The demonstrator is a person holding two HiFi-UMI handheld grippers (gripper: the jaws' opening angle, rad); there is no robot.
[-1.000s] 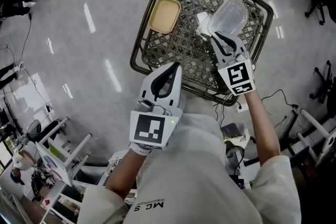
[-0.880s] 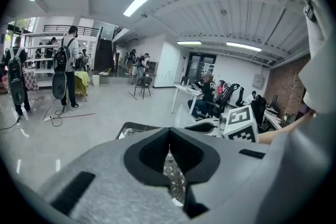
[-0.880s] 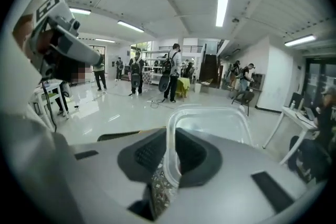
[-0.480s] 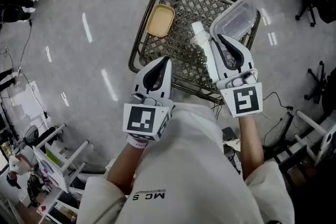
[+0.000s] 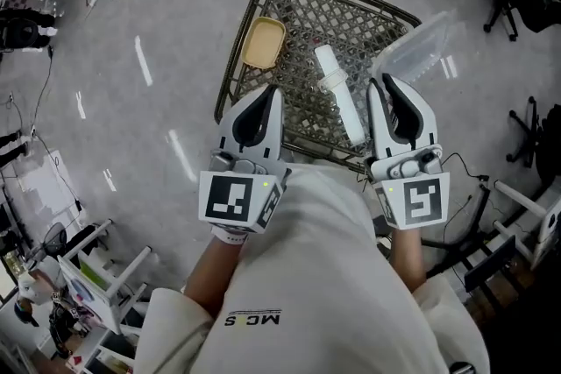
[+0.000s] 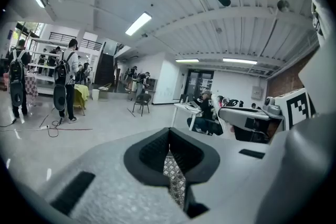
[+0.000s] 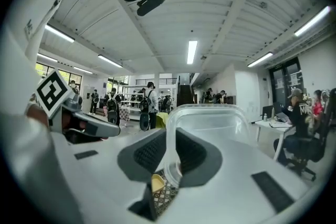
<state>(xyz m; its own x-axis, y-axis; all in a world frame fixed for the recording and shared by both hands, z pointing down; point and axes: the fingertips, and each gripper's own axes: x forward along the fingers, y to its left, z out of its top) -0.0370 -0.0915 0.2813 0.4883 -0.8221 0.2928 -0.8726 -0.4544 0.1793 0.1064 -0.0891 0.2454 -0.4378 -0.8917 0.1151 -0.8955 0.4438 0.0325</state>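
A clear container (image 5: 414, 51) is clamped in the right gripper (image 5: 386, 85), seemingly above the basket (image 5: 230, 76); the left gripper (image 5: 270, 92) is clenched empty.

You can pass over bare mesh at the left edge of the wire basket (image 5: 302, 88), but a white bottle (image 5: 338, 92) lies aslant across its middle, a yellow dish (image 5: 264, 43) fills its far-left corner, and a clear container (image 5: 412, 52) overhangs its right edge.

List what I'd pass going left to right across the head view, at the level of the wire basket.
yellow tray → white bottle → clear container, clamped by its edge in the right gripper
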